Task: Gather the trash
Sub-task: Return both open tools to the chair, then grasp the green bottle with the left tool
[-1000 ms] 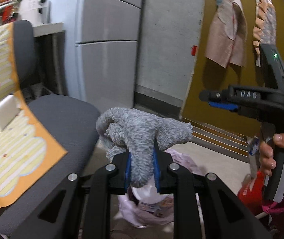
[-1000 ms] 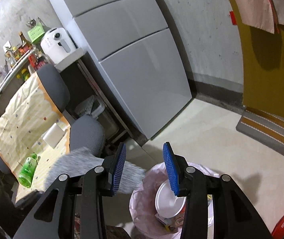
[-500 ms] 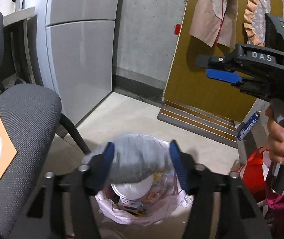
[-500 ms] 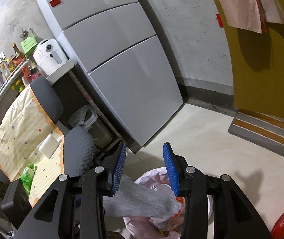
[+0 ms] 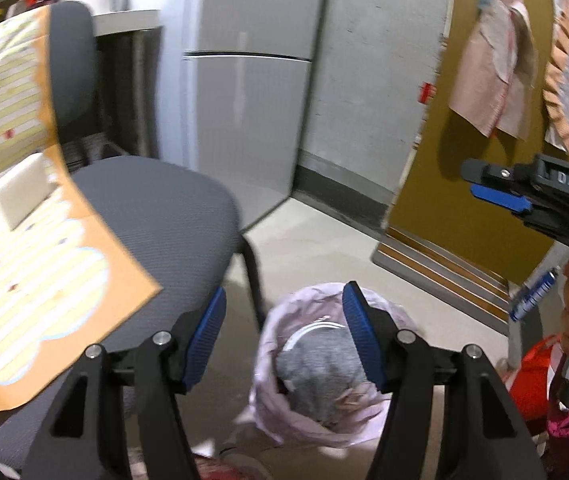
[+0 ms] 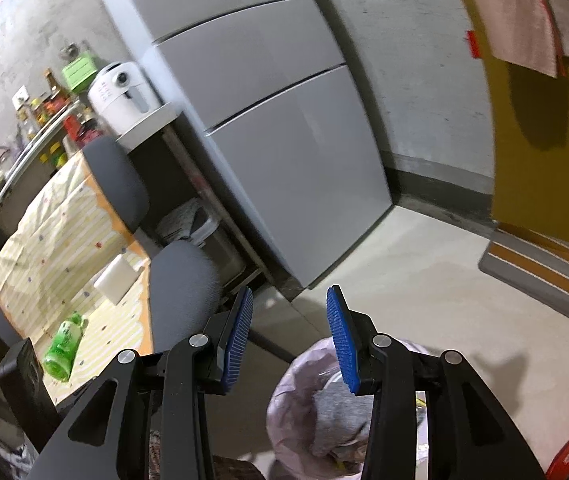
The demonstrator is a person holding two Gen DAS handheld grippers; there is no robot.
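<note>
Both grippers hover above the pink trash bag [image 5: 326, 420] — left gripper [image 5: 284, 336] and right gripper [image 6: 290, 338] gaping wide, holding nothing. The gray cloth [image 5: 318, 372], pinched by the left a second ago, now lies inside the bag.

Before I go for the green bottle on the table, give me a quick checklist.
1. Grey cloth inside the pink trash bag: ok.
2. Left gripper open and empty: ok.
3. Right gripper open and empty: ok.
4. Green bottle lying on the tablecloth, in sight: ok.
5. Grey chair standing between bag and table: not ok, go around.
6. Bottle capped: cannot tell.
</note>
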